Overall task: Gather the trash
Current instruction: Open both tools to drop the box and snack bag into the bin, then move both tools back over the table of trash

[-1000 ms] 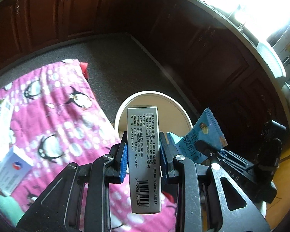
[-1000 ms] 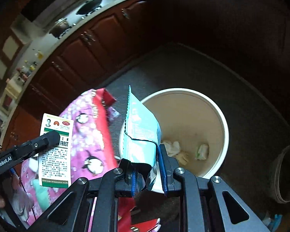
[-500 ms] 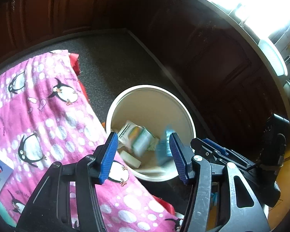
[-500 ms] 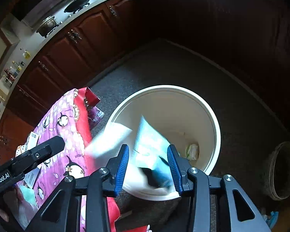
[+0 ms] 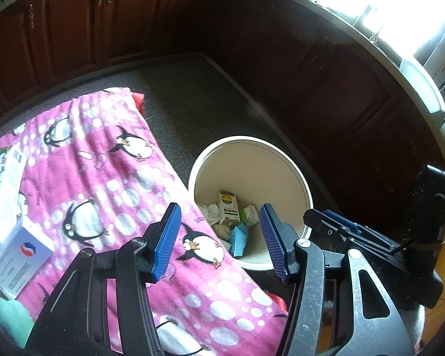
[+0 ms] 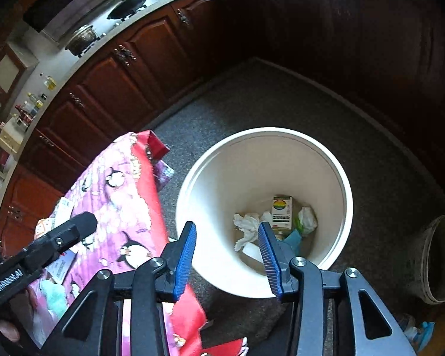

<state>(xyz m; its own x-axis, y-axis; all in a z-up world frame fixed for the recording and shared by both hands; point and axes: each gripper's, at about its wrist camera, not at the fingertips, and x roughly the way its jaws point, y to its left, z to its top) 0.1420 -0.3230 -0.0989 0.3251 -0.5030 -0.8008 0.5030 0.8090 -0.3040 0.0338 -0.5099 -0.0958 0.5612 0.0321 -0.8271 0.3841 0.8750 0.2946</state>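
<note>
Boxes (image 5: 13, 249) lie on the penguin cloth (image 5: 103, 178) left of the bin (image 5: 249, 145); your left gripper (image 5: 221, 237) hangs over the bin's near rim, jaws partly open and empty; your right gripper (image 6: 227, 255) just opened likewise, nothing between; carton (image 6: 281, 212), blue packet (image 5: 239, 238) and tissues (image 6: 246, 225) rest on the bin's bottom.

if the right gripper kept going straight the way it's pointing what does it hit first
Probably the near inner wall of the white bin. The right gripper, jaws open and empty after just opening, points down past the near rim, short of the crumpled tissue on the bottom. Depth is hard to judge.
</note>
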